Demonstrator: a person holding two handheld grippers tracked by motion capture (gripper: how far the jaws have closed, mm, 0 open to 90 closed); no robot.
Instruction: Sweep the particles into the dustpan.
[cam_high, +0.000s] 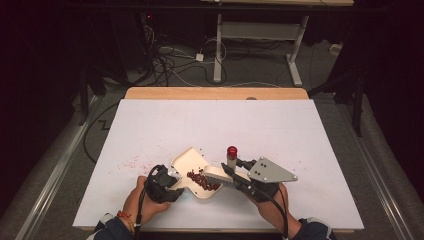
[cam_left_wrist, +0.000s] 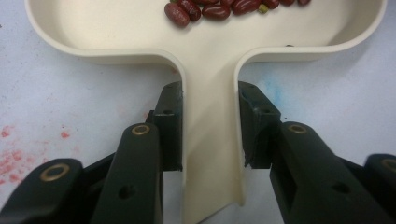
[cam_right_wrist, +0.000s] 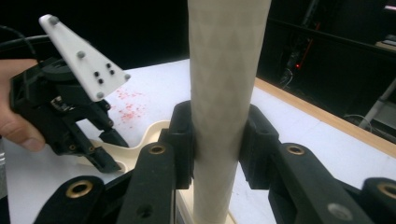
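Cream plastic marks both tools at the near edge of the white table (cam_high: 280, 125): a dustpan (cam_high: 192, 162) and a small brush (cam_high: 216, 174). The left gripper (cam_left_wrist: 208, 126) has its jaws closed tight on the dustpan's flat handle, one pad on each side, and holds the pan flat on the table. The right gripper (cam_right_wrist: 216, 140) is clamped around the brush's pale round handle (cam_right_wrist: 224, 93), which rises upright between its jaws; in the high view the bristle head lies at the pan's open mouth.

A heap of dark red beans (cam_high: 202, 180) already sits inside the pan, most of it near the brush. Reddish specks and smears (cam_high: 131, 162) stain the table to the left of the pan.

Judging from this, the sweeping step is at or close to its end. The next move probably calls for drawing the brush clear while the left hand keeps the pan level, so that no beans roll out as it lifts.
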